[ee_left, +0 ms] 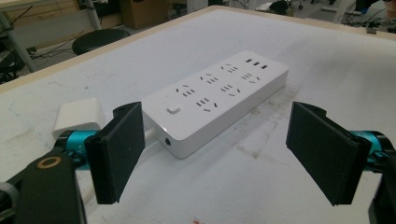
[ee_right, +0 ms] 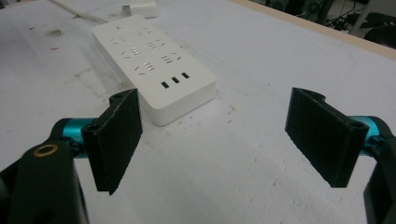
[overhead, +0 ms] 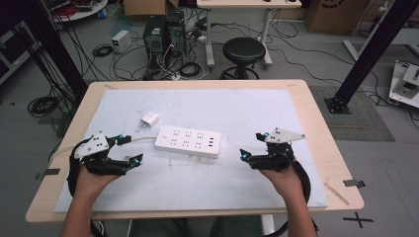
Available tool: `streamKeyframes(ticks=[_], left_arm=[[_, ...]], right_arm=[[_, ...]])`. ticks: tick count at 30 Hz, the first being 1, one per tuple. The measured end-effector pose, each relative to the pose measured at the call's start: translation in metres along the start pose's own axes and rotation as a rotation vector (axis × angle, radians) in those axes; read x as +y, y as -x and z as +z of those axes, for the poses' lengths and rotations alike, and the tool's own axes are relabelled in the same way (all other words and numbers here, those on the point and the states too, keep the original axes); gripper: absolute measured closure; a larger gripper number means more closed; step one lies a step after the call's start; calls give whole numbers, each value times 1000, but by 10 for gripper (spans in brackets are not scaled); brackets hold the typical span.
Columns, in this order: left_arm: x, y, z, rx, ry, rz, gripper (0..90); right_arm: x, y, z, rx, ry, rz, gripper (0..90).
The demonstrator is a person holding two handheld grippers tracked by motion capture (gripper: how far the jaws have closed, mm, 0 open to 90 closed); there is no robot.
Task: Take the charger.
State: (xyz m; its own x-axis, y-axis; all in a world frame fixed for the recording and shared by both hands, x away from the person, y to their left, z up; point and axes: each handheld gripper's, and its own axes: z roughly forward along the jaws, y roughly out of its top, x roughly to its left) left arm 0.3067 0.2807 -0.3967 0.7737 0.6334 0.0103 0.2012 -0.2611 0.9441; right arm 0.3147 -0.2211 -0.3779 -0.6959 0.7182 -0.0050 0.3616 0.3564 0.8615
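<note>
A white power strip (overhead: 188,141) lies flat at the middle of the white mat, several sockets and three USB ports facing up; it also appears in the left gripper view (ee_left: 217,98) and the right gripper view (ee_right: 154,63). A small white plug adapter (overhead: 149,119) rests just beyond its left end (ee_left: 78,115) (ee_right: 143,8). My left gripper (overhead: 130,149) hovers open to the strip's left, nothing between its jaws (ee_left: 224,156). My right gripper (overhead: 253,144) stands open to the strip's right, also empty (ee_right: 224,144).
The white mat (overhead: 237,108) covers a wooden table (overhead: 316,118). The strip's white cable (overhead: 143,140) runs off leftward. Beyond the table's far edge stand a black stool (overhead: 243,52), computer boxes (overhead: 163,34) and tangled floor cables.
</note>
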Motion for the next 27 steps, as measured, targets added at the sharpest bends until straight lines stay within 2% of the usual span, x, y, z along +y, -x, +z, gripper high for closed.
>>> streamKeyframes(ticks=[7,8,9,10,11,12,13,14,15,16,17,19,20,21,22,23,24,25,26,27], left_arm=[[15,-8,9,23,-18,-8,195],[22,-15,16,31,-34,-19,195],[22,-15,16,31,-34,-19,195],[28,-23,25,42,-53,-34,195],[28,-23,25,42,-53,-34,195],[33,-32,34,60,-70,-46,195],[35,-36,39,76,-73,-53,195],[37,-43,45,71,-69,-78,195],[37,-43,45,71,-69,-78,195],[41,-52,54,76,-98,-100,195],[43,-57,61,87,-112,-97,195],[44,-62,66,98,-117,-96,195],[46,-72,76,123,-140,-109,195],[46,-72,76,123,-140,-109,195],[45,-79,85,152,-136,-119,195],[45,-79,85,152,-136,-119,195],[42,-85,90,162,-141,-146,195],[38,-93,100,179,-200,-152,195],[38,-93,100,179,-200,-152,195],[34,-100,108,188,-232,-169,195]], right_arm=[[1,3,-4,-24,6,7,193],[0,6,-4,-22,6,4,193],[0,6,-4,-22,6,4,193],[1,7,-4,-33,1,11,193],[1,7,-4,-33,1,11,193],[2,9,-3,-35,-1,10,193],[2,9,-3,-41,-2,8,193],[2,10,-2,-36,0,2,193],[2,10,-1,-32,-3,6,192],[2,10,-1,-38,-5,6,192],[2,9,0,-37,-5,8,193],[2,9,0,-32,-8,8,193],[2,9,2,-31,-14,4,193],[2,9,2,-31,-14,4,193],[1,9,2,-32,-17,5,193],[1,9,2,-32,-17,5,193],[1,9,2,-34,-19,5,193],[-1,10,3,-33,-12,8,192],[-1,10,3,-33,-12,8,192],[-2,9,2,-39,-21,12,193]])
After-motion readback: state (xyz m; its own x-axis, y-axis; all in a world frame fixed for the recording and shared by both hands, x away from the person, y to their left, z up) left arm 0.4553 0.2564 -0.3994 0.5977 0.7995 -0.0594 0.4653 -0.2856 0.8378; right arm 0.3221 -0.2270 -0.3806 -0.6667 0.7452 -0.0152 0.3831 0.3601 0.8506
